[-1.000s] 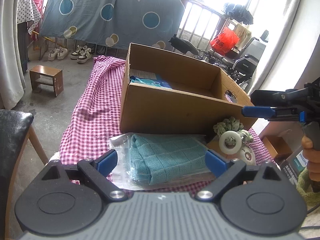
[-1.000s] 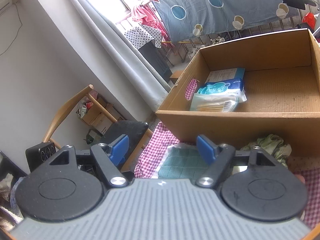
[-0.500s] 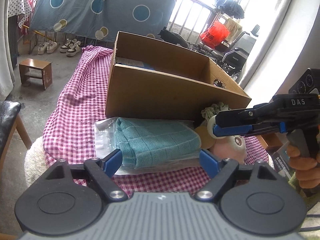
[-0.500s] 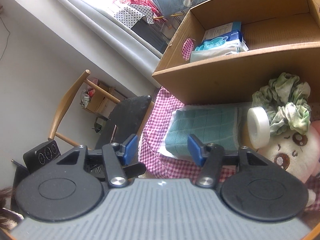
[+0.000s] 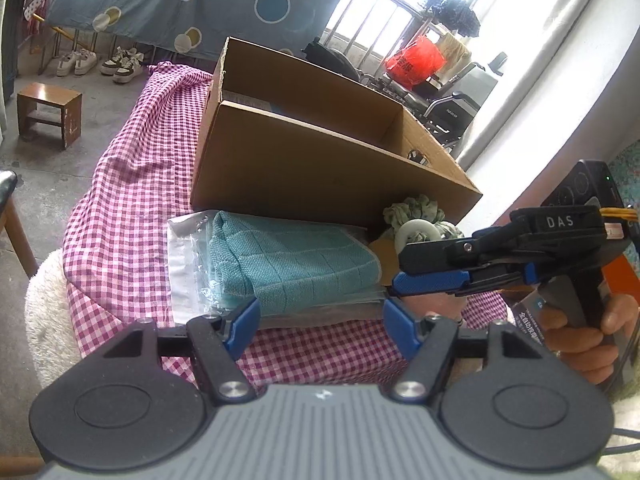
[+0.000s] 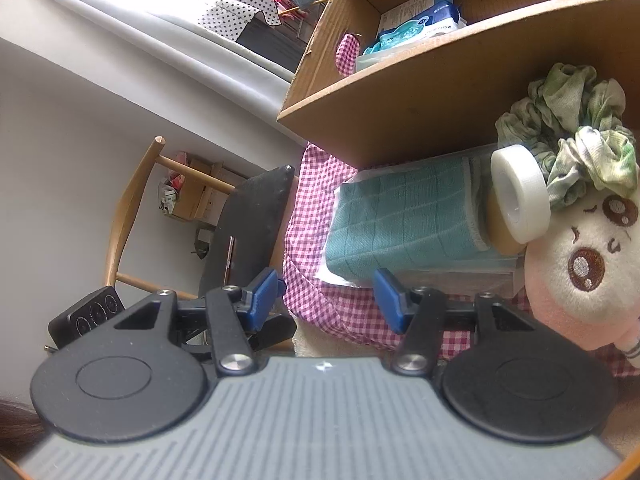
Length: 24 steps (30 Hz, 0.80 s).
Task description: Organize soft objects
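Observation:
A folded teal cloth (image 5: 292,264) in a clear plastic bag lies on the checked tablecloth in front of the cardboard box (image 5: 320,168). My left gripper (image 5: 322,320) sits at the bag's near edge. Its jaws are closing, the bag's edge lies just ahead between the tips, and the pads do not press it. My right gripper (image 6: 328,292) is rolled over and open at the bag's right end, nothing clamped; the left wrist view shows its blue finger (image 5: 428,282) beside the bag. A green scrunchie (image 6: 572,132), a white tape roll (image 6: 520,196) and a plush toy (image 6: 588,256) lie to the right.
Inside the box lie blue and white packs (image 6: 416,24). A pink checked cloth (image 5: 132,184) covers the table, whose near edge is right under both grippers. A black-seated wooden chair (image 6: 248,220) stands to the left, a small stool (image 5: 48,116) on the floor. A hand (image 5: 580,340) holds the right gripper.
The left jaws have narrowed around the bag's near edge. The right gripper has come down, rolled over and narrowed, ending beside the bag's right end near the plush toy.

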Each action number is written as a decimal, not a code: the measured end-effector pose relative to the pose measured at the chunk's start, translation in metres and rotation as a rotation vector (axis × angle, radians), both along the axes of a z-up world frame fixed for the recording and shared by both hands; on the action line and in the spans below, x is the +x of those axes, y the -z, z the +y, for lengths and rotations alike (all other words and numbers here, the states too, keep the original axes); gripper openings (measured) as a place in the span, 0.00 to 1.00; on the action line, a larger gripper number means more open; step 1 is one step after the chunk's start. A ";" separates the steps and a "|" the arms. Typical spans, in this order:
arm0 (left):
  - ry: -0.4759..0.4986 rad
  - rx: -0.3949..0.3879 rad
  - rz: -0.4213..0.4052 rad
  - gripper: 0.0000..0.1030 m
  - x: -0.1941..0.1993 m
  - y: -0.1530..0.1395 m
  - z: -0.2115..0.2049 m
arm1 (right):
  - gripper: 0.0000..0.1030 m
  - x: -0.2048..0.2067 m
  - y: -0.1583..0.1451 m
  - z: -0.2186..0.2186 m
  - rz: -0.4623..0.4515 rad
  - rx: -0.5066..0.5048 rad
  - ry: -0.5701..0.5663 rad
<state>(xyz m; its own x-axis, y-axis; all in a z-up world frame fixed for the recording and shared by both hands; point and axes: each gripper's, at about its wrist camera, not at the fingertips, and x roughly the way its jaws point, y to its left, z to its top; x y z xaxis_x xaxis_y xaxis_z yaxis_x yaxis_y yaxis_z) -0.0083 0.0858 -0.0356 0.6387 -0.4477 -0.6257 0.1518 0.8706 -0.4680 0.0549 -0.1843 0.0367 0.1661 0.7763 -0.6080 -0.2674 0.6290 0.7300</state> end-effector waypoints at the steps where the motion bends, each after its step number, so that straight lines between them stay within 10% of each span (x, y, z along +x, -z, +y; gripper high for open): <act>1: 0.007 -0.046 0.018 0.63 0.003 0.003 0.003 | 0.53 0.000 0.002 0.001 0.012 -0.001 -0.001; 11: -0.042 -0.260 0.172 0.60 0.040 0.038 0.015 | 0.53 0.006 0.028 -0.002 0.110 0.045 0.055; 24: -0.076 -0.308 0.216 0.62 0.042 0.051 0.012 | 0.55 0.011 0.039 -0.015 0.127 0.121 0.092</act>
<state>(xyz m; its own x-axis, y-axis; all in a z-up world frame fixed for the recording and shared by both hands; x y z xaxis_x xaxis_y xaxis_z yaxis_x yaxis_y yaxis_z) 0.0335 0.0976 -0.0862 0.5454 -0.5923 -0.5931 -0.0381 0.6893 -0.7234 0.0659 -0.1992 -0.0020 0.1682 0.8299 -0.5320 -0.1138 0.5524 0.8258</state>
